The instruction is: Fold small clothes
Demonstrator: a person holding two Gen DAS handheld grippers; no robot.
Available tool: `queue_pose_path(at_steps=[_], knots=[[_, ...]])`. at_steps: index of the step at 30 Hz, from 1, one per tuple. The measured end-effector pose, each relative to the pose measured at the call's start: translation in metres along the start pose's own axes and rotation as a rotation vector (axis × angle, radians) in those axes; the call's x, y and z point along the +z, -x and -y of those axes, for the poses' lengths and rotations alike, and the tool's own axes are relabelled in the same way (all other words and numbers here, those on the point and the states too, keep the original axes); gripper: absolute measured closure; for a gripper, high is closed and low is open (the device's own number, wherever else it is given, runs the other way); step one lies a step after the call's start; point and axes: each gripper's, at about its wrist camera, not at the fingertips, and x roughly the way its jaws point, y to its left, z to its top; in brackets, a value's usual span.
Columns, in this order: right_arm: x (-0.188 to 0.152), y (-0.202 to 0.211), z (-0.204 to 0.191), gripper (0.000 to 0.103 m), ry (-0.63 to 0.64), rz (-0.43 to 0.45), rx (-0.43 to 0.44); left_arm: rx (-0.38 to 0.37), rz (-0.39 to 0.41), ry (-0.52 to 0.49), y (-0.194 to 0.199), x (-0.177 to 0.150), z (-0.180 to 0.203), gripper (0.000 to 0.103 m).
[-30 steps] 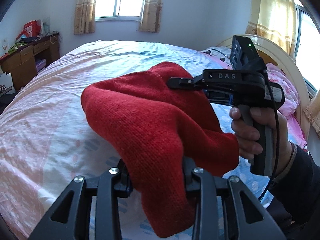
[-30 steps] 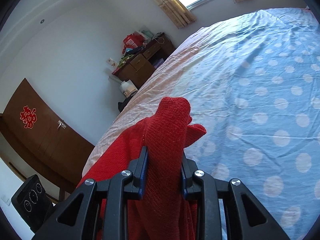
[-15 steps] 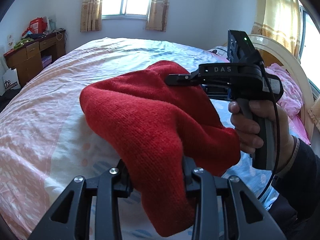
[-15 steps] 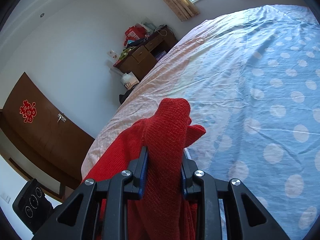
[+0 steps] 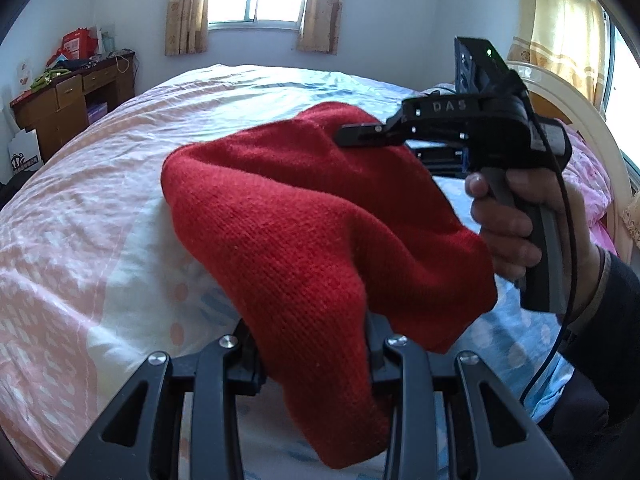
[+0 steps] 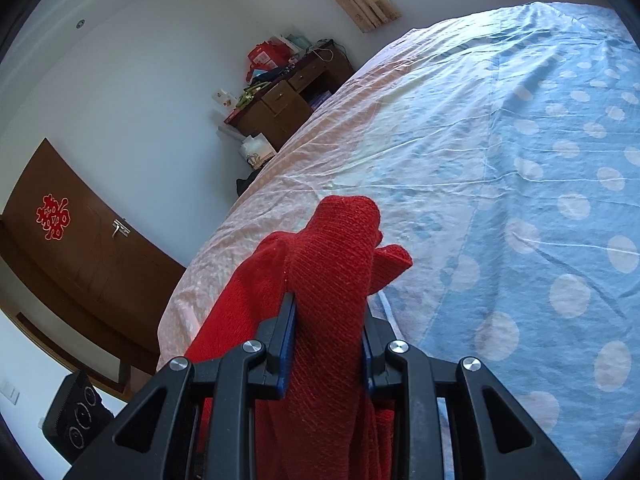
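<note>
Left wrist view: one red knit garment (image 5: 304,216) above bed (image 5: 100,184), clamped by two grippers, left gripper (image 5: 314,344) and right gripper (image 5: 352,136).

Left tongs (image 5: 314,344): fingers clamped on a bunched fold of red knit, held aloft. Right tongs (image 6: 326,334): fingers pinched on another bunch of red knit. Right hand (image 5: 516,232) wraps the handle, forefinger on trigger.

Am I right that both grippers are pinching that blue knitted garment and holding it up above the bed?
Nearly: the knitted garment is red, not blue, as the left wrist view shows. The rest holds: the left gripper and right gripper each pinch it, and it hangs above the bed.
</note>
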Motion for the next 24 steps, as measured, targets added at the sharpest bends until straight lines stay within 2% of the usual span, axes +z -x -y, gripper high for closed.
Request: queue_pose_path(at_steps=[8, 15, 24], knots=[[-0.004, -0.007, 0.009, 0.076, -0.025, -0.010, -0.018, -0.002, -0.017, 0.005, -0.005, -0.009, -0.002, 0.067], [-0.011, -0.015, 0.020, 0.076, -0.022, -0.033, -0.079, -0.006, -0.014, 0.015, -0.004, -0.015, -0.001, 0.065], [-0.013, -0.005, 0.024, 0.071, -0.040, -0.030, -0.082, 0.022, -0.032, 0.023, 0.001, -0.013, 0.002, 0.051]])
